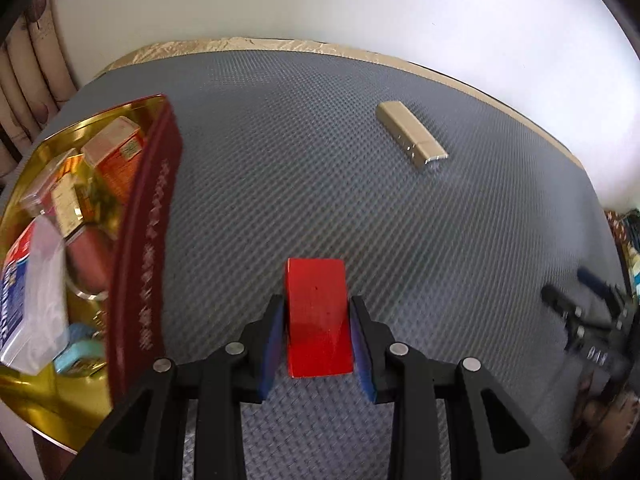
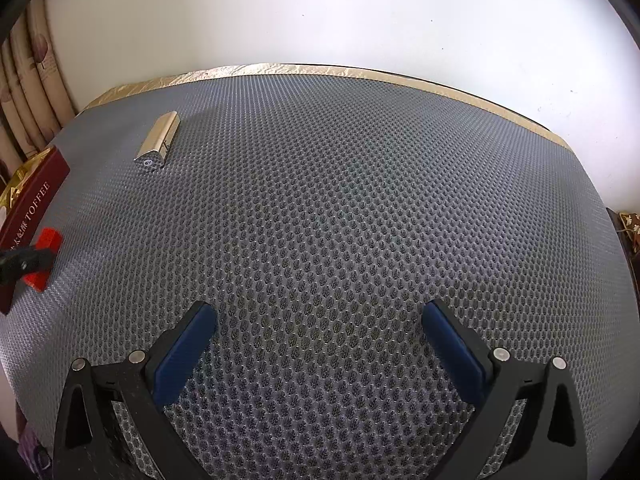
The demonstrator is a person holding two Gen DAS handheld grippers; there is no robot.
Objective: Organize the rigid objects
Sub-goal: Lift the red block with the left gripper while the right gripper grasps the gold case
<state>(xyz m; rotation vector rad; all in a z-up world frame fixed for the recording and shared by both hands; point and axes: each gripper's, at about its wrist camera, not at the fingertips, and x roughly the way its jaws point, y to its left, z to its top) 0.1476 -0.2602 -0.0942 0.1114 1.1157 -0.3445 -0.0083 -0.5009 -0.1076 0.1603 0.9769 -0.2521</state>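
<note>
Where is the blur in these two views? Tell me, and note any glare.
Left wrist view: tin and its contents smeared, right gripper blurred, red block sharp; glare off the gold interior. Right wrist view: mat crisp; wall washed out.

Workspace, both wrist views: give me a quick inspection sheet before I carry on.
Surface: grey mesh mat with a gold foil edge at the back.
Job's things: red block held above the mat; gold rectangular case lying loose on the mat; dark red toffee tin, gold inside, already holding boxes and small packets.
Clutter: nothing seen on the mat.
Grippers: left gripper shut on the red block beside the tin; right gripper open, nothing between its fingers.
Cables: nothing seen.
Surroundings: white wall behind; patterned curtain at far left.
</note>
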